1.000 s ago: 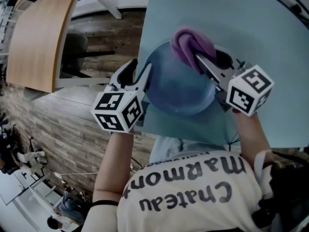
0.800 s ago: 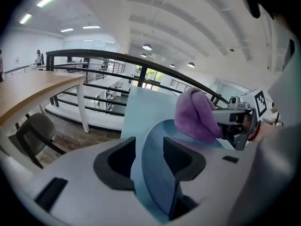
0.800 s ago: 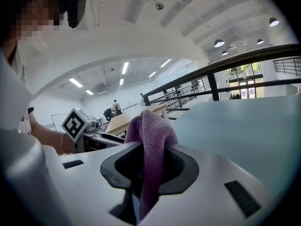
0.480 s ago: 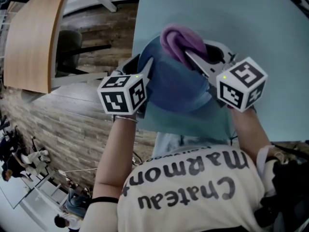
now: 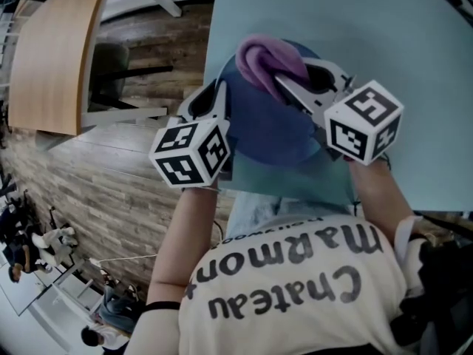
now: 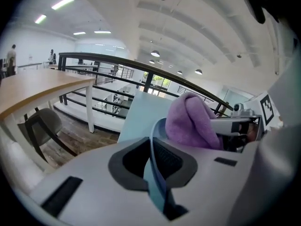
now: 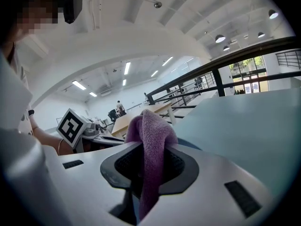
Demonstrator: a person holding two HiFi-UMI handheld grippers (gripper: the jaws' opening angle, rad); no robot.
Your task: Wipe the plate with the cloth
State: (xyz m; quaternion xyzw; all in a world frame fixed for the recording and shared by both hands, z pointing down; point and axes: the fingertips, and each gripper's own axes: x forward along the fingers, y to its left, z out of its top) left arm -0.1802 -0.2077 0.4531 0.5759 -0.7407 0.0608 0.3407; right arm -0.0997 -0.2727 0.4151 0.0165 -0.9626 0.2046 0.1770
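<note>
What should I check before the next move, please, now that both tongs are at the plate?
1. Left tongs grip the plate: ok. They have just been closing, and the rim is pinched between them.
2. Right tongs hold the cloth: ok, shut on it.
3. Cloth over the plate: ok, at its far side.
4. Cloth pressing on the plate: cannot tell.
5. Plate steady on the table: cannot tell, it sits close to the table's edge.

A cream T-shirt (image 5: 295, 294) with dark lettering is worn; the white left gripper (image 5: 219, 93) and right gripper (image 5: 290, 87) are each fitted with a black-marked cube (image 5: 191, 161).
</note>
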